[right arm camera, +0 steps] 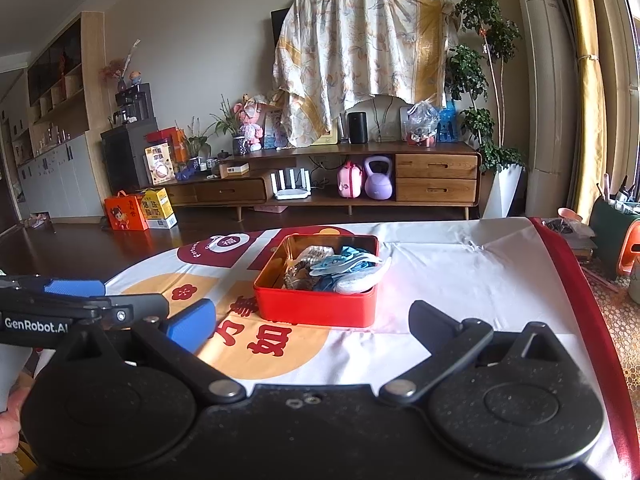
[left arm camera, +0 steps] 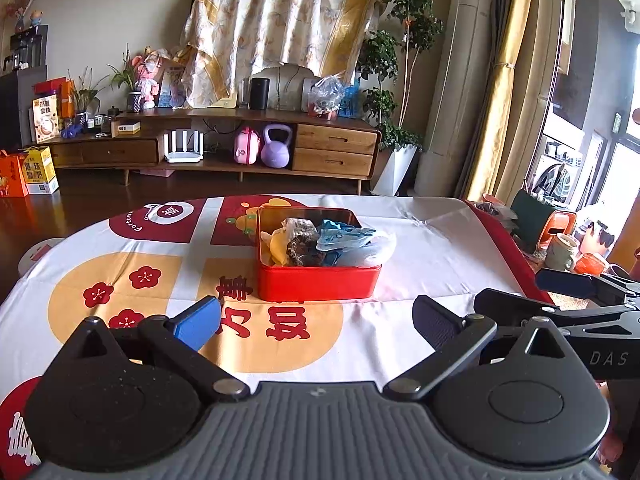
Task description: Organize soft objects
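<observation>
Looks like either the very start or the wrap-up: the soft objects (left arm camera: 320, 240) are heaped in the red tin (left arm camera: 318, 286) mid-table, a white piece flopping over its rim. Left gripper (left arm camera: 316, 320) and right gripper (right arm camera: 312, 326) both hover near it, jaws wide, nothing held. Next call is picking a piece, but the pile's too tangled to tell items apart

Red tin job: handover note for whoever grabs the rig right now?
Left claw: open, empty, held above the tablecloth short of the tin.
Right claw: open, empty, alongside the left, same distance back.
Red tin: lid off, sitting mid-table. Inside: soft items piled up, blue and white pieces on the right spilling over the rim, a brown patterned piece and a yellow one on the left.
Done: no loose soft items visible on the cloth.
Left: possibly tuck in the overhanging pieces; no lid in view.
</observation>
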